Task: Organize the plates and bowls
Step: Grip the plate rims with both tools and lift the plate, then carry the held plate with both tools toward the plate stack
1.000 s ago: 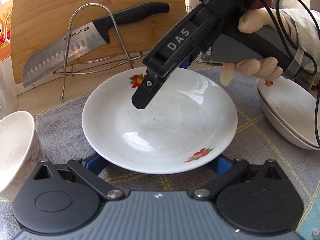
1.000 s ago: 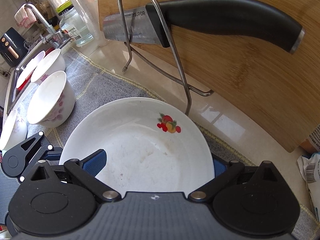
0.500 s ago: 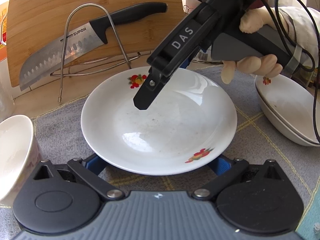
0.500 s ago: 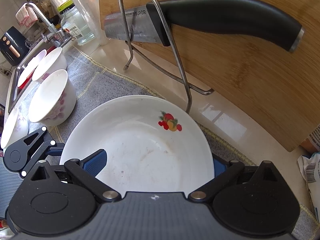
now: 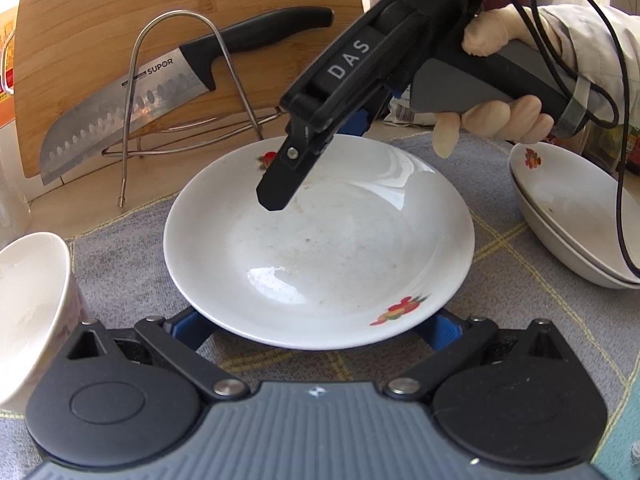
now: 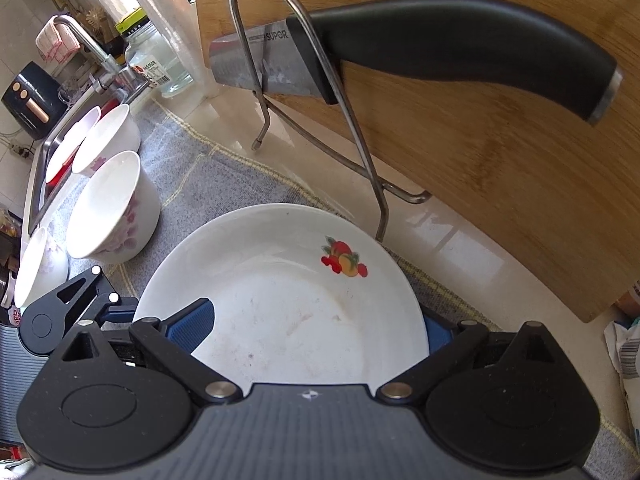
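Grey cloth (image 5: 120,248) bears a plate (image 5: 320,248); both the left gripper (image 5: 320,326) and right gripper (image 6: 316,330) gape around it.

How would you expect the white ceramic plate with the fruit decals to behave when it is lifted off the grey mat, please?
The white ceramic plate with fruit decals looks rigid, so it probably will not flex. Its glaze shows bright glare, so it may be slippery between the right gripper fingers, which straddle its rim. Being shallow and wide, it could tilt if held at one edge, and it would likely chip if dropped.
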The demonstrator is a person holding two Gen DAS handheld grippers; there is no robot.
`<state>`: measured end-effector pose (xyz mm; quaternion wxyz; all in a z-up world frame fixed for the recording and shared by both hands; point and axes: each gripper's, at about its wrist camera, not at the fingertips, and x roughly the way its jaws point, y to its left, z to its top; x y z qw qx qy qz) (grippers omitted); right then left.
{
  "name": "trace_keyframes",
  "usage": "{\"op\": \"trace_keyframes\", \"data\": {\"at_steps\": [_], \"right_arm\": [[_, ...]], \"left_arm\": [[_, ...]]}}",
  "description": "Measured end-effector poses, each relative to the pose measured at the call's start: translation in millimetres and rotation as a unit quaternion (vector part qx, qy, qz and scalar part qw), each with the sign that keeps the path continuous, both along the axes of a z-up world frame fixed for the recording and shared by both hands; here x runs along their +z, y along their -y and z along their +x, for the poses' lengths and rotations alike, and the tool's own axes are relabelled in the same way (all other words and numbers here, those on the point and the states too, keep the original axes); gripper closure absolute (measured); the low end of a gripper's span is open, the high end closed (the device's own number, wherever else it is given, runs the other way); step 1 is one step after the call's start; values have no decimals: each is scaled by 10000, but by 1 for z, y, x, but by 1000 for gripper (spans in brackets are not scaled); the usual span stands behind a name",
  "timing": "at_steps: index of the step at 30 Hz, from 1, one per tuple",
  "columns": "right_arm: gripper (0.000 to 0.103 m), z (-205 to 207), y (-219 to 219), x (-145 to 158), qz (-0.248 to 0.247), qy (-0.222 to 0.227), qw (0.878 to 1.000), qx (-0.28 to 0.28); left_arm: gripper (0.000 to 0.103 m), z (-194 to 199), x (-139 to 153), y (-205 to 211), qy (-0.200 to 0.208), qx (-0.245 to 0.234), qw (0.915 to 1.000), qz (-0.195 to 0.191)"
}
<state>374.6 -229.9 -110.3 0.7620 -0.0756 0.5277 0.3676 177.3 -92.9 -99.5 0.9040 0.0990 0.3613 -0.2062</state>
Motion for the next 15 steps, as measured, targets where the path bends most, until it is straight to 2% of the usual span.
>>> {"op": "trace_keyframes", "data": {"at_steps": [15], "right_arm": [[0, -4, 5, 1, 92, -141, 9999, -13]], "left_arm": [[0, -3, 3, 2, -38, -40, 10000, 69]]}}
